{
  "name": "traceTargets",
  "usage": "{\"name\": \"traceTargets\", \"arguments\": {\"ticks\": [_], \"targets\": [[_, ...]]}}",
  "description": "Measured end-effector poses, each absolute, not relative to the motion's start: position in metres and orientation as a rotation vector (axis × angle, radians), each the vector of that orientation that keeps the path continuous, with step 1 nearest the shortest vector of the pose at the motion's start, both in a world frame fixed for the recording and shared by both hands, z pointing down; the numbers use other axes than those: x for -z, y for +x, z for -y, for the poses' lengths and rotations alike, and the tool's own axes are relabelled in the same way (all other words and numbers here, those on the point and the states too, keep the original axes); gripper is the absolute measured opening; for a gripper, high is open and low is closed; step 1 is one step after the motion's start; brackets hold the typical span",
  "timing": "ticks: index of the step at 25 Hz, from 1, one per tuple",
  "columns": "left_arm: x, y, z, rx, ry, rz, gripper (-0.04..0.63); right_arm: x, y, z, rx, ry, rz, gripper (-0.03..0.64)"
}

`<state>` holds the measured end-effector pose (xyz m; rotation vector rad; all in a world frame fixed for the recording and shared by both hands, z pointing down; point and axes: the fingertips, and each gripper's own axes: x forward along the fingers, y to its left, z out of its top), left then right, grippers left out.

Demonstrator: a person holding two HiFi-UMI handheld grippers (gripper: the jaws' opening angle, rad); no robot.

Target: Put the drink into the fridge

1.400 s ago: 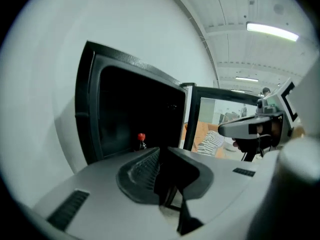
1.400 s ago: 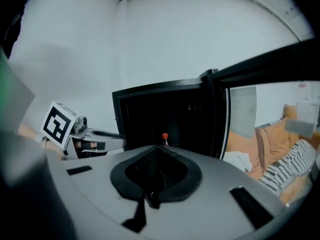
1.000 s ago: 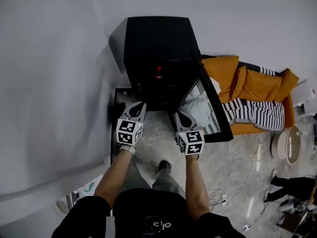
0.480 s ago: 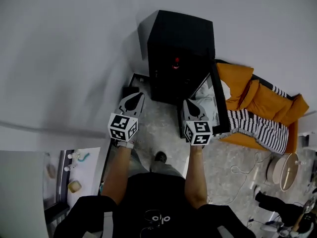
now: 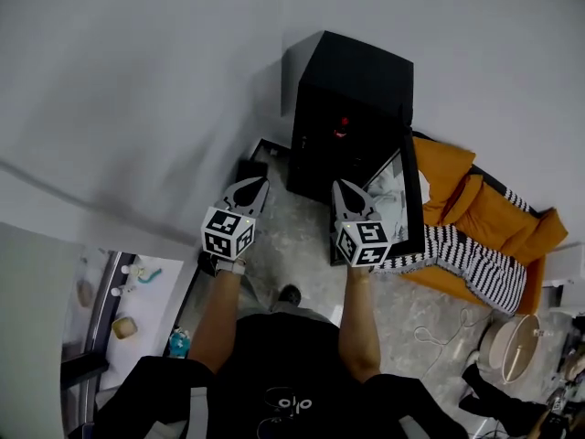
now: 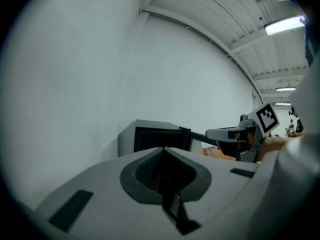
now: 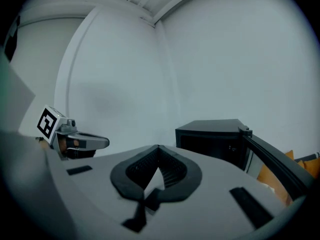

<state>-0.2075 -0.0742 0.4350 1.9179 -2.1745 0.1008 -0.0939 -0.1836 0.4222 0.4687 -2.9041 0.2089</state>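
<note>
Left gripper [image 5: 255,184] and right gripper [image 5: 339,187]: both closed tight, nothing held, side by side, pointed toward the fridge [image 5: 358,69]. Below, pale speckled floor [image 5: 291,245]; beyond, plain grey wall [image 5: 137,90]. Black fridge against the wall, door [image 5: 412,190] swung open to the right. Inside, dark, with the drink [image 5: 343,122] as a small red spot. Right of the door, orange sofa [image 5: 475,199] with striped blanket [image 5: 471,263].

From above, the inside of the black box-shaped fridge [image 5: 352,108] is dark to me. I make out only a small red spot [image 5: 344,122], perhaps the drink, too small to tell. Its open door [image 5: 416,199] hides part of the orange cushioned couch [image 5: 457,186]. The little things [image 5: 123,326] on the white shelf [image 5: 151,286] at my lower left are too small to name.
</note>
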Motion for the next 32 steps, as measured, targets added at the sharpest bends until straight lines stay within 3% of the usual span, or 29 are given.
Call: {"name": "traceTargets", "arguments": {"ticks": [32], "targets": [[-0.434,-0.19,0.073,-0.108,1.941,2.151,0.006,-0.432,-0.097,0.16,-0.185,0.364,2.909,0.002]]}}
